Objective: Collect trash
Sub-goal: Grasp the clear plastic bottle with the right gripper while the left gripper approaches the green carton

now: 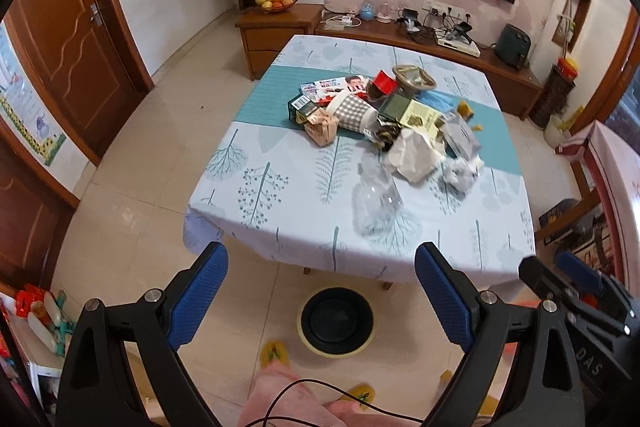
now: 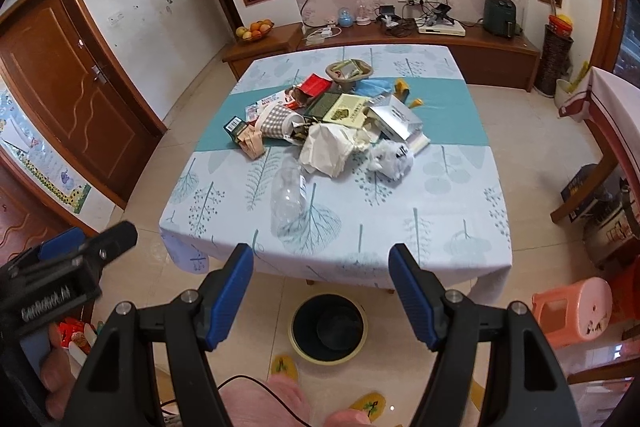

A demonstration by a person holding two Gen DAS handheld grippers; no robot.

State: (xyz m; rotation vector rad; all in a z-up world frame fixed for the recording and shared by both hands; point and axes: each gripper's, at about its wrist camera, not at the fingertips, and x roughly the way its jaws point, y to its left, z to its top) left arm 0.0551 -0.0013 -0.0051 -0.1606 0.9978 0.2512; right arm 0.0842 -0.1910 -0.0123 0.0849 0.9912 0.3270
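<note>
A heap of trash lies mid-table on the tree-print tablecloth (image 1: 280, 211) (image 2: 440, 211): boxes, a checked paper cup (image 1: 352, 109) (image 2: 280, 119), crumpled paper (image 1: 412, 155) (image 2: 324, 151) and a white wad (image 2: 390, 157). Nearest the front edge lies a clear plastic bottle (image 1: 374, 199) (image 2: 290, 195). A black bin with a yellow rim (image 1: 337, 321) (image 2: 328, 327) stands on the floor under that edge. My left gripper (image 1: 322, 247) (image 2: 96, 233) and right gripper (image 2: 320, 251) (image 1: 548, 263) hover side by side before the table, both open with nothing between the blue pads.
A pink plastic stool (image 2: 572, 307) stands at the right. A person's feet in yellow slippers (image 2: 286, 367) and a black cable (image 1: 288, 399) are below the grippers. A wooden TV cabinet (image 2: 480, 51) runs behind the table, and a door (image 1: 72, 43) is at left.
</note>
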